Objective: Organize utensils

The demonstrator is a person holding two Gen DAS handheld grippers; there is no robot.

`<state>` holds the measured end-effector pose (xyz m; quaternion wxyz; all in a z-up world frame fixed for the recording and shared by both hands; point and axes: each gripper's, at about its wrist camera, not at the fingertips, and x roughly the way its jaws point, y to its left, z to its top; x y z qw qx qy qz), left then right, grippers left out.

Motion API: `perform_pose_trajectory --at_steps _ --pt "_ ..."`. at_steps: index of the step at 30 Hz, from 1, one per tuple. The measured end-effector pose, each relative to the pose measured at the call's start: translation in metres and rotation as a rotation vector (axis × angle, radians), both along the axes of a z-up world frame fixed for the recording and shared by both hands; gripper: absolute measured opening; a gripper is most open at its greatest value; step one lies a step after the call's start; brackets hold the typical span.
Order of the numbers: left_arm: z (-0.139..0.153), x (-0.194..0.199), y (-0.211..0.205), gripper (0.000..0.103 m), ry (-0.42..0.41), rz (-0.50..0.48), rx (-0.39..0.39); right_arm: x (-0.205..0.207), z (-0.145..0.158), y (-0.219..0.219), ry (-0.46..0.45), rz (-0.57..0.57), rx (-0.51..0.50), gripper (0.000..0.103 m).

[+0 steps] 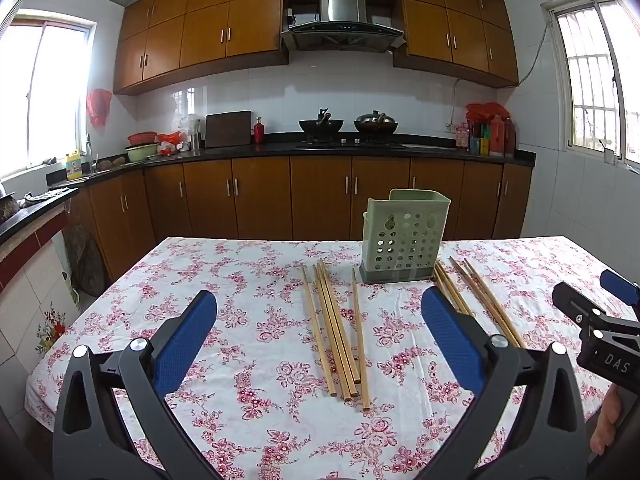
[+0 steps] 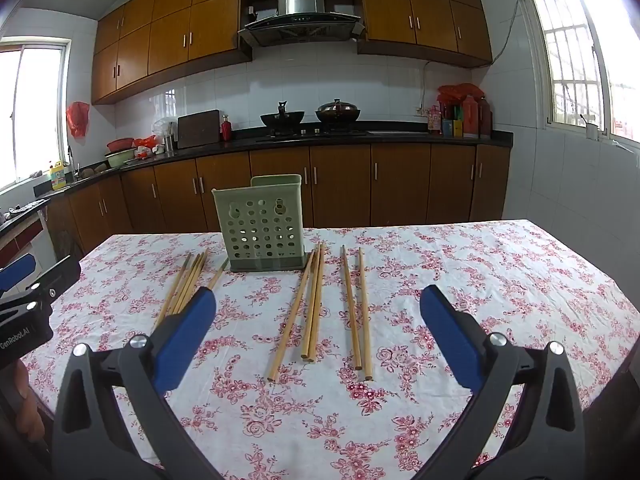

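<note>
A pale green perforated utensil holder (image 1: 403, 238) stands upright on the floral tablecloth (image 1: 248, 320); it also shows in the right wrist view (image 2: 262, 230). Several wooden chopsticks (image 1: 336, 328) lie flat to its left, and another group (image 1: 476, 300) lies to its right. In the right wrist view the right group (image 2: 316, 308) lies ahead and the left group (image 2: 186, 284) is partly hidden by a finger. My left gripper (image 1: 320, 320) is open and empty above the left group. My right gripper (image 2: 318, 316) is open and empty above the right group.
The table (image 2: 520, 280) ends at edges left, right and far. Behind it runs a kitchen counter (image 1: 320, 148) with a wok (image 1: 321, 124), a lidded pan (image 1: 375, 123), bottles and bowls. The right gripper's body (image 1: 600, 320) shows at the left view's right edge.
</note>
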<state>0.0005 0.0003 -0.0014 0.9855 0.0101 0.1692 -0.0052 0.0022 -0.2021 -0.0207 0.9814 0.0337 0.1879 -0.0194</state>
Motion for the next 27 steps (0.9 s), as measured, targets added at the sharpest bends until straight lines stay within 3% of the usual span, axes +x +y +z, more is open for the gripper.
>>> perform_pose_trajectory --at_steps 27 --pt "-0.0029 0.0018 0.0010 0.101 0.003 0.000 0.001 0.0011 -0.0009 0.0014 -0.002 0.000 0.002 0.099"
